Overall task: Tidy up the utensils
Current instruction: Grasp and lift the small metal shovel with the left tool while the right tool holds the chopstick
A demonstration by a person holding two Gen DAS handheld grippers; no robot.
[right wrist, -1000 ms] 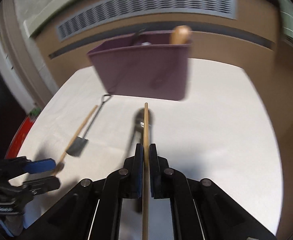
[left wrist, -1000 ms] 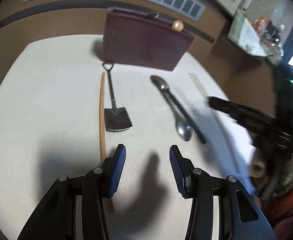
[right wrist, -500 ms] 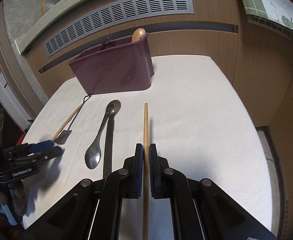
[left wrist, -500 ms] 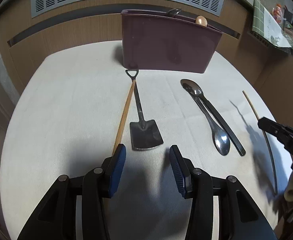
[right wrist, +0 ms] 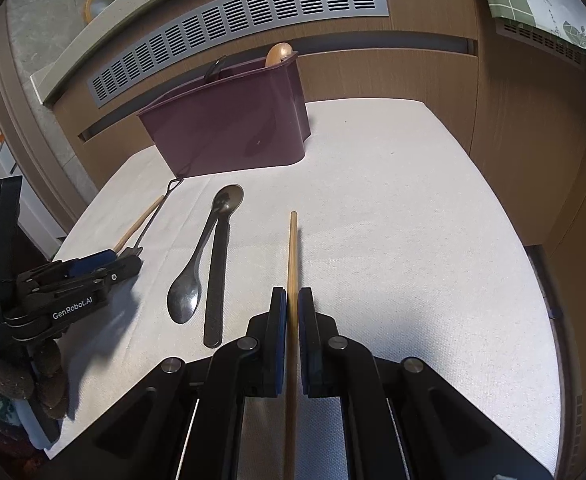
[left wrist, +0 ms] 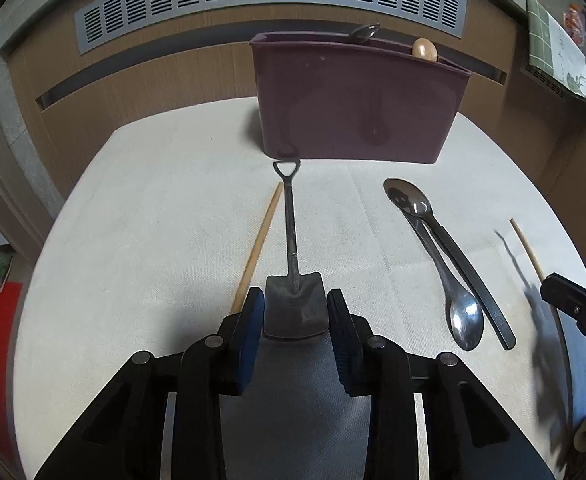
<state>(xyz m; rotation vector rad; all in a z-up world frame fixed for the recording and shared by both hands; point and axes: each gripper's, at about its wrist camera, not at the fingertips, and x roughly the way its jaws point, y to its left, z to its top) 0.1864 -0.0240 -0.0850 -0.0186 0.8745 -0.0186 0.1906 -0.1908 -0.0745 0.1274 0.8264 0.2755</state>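
Left gripper (left wrist: 295,312) jaws closing around shovel-shaped spoon (left wrist: 293,280) blade, 6 o'clock from maroon caddy (left wrist: 357,104), pads not yet pressing. Right gripper (right wrist: 292,312) clamped tight on wooden chopstick (right wrist: 292,256).

The purple bin (left wrist: 357,108) hides all but the tops of a metal utensil (left wrist: 364,33) and a wooden one (left wrist: 425,49). The right gripper (left wrist: 549,280) is cut off and blurred at the frame's edge. The held chopstick (right wrist: 292,256) runs off the bottom edge.
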